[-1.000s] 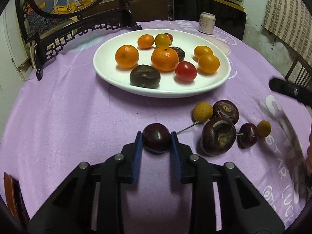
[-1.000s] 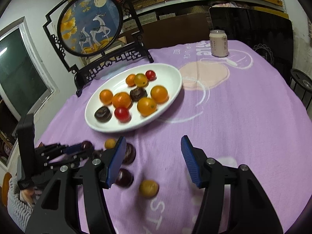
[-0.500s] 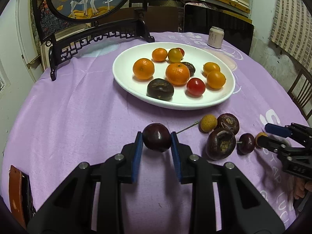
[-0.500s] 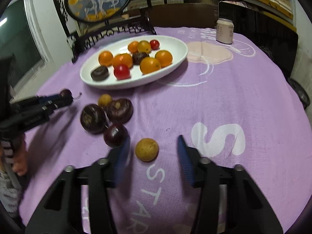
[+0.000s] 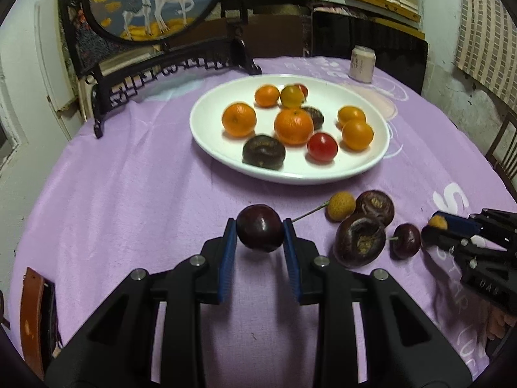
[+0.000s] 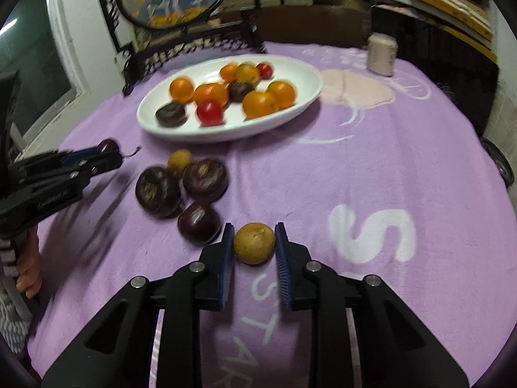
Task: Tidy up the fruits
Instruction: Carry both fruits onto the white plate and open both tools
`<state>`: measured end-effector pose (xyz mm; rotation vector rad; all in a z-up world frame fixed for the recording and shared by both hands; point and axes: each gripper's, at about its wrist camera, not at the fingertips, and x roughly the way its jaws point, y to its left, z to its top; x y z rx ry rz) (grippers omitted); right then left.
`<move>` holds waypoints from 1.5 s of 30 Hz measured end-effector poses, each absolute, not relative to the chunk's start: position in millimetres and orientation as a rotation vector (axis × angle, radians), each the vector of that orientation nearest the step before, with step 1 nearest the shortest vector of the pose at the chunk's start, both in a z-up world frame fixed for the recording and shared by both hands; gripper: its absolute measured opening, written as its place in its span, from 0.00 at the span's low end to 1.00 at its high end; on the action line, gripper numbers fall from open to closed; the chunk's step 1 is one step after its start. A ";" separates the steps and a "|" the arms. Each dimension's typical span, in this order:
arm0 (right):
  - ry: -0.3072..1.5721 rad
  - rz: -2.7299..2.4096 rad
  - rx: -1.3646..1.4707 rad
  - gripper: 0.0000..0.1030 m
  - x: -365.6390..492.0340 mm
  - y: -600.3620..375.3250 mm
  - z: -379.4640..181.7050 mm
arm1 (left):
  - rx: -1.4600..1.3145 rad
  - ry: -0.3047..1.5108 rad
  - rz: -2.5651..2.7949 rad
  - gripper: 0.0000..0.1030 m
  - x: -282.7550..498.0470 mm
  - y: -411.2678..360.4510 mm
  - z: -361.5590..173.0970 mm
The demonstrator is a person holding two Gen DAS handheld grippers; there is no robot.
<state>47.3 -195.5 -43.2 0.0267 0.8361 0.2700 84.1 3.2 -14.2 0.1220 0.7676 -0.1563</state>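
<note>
Gripping a dark plum (image 5: 260, 228) in your left hand-held gripper (image 5: 260, 239) at lower centre, above the counter (image 5: 135, 194), you have your right hand-held gripper (image 6: 254, 249) clamped on a tan fruit (image 6: 254, 242), below the white plate (image 6: 290, 119).

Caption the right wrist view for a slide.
Right gripper shut on a small yellow fruit on the purple cloth, plate of fruit beyond.

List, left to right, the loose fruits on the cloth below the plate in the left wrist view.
Dark plum in the left gripper → yellow longan → large dark fruit → small dark plum → yellow fruit in the right gripper.
</note>
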 end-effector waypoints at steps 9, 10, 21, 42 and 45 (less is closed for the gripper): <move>0.777 0.213 0.091 0.25 48.5 -214.6 -31.3 | 0.117 0.706 -0.127 0.28 72.8 5.7 -1.7; 0.770 0.210 0.095 0.25 47.7 -215.7 -29.5 | 0.117 0.704 -0.127 0.28 72.6 5.8 -1.2; 0.719 0.242 0.105 0.25 55.9 -219.1 2.1 | 0.105 0.715 -0.130 0.28 86.0 5.5 5.9; 0.795 0.310 0.217 0.25 217.9 -195.8 8.3 | -0.009 0.835 -0.133 0.28 249.0 -26.3 13.0; 0.828 0.332 0.298 0.38 232.8 -203.7 -5.2 | -0.012 0.840 -0.136 0.45 255.2 -28.4 5.2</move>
